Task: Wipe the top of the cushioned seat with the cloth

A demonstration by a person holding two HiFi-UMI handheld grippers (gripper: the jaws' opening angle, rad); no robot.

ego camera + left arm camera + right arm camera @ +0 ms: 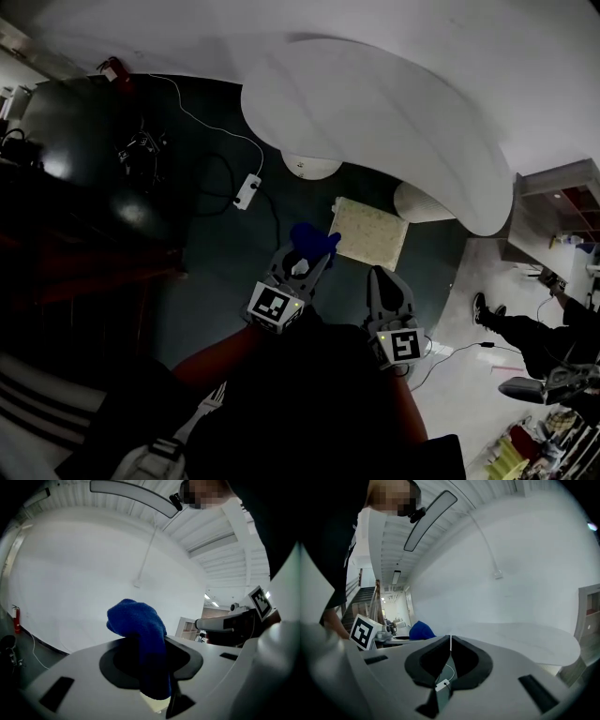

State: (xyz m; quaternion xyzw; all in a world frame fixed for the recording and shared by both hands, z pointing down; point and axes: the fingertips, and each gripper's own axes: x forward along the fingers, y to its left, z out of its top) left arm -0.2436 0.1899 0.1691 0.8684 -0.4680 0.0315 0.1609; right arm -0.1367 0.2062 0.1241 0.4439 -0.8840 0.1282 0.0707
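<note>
Overhead, shows left gripper (305, 261) pinching a blue cloth (314, 242) over the near left corner of the seat (370, 232), a cream square on the dark floor (225, 272) under the white table's (394, 103) edge. Cannot tell from there whether cloth and seat touch. Places right gripper (386, 292) just beside, off the seat's near edge.

Closer, in the left gripper view, confirms jaws clamped on the cloth's fold, bunched end poking past the tips, a cream sliver beneath.

Adds in the right gripper view what the head misses: jaws pressed together on nothing, cloth beyond at left.
</note>
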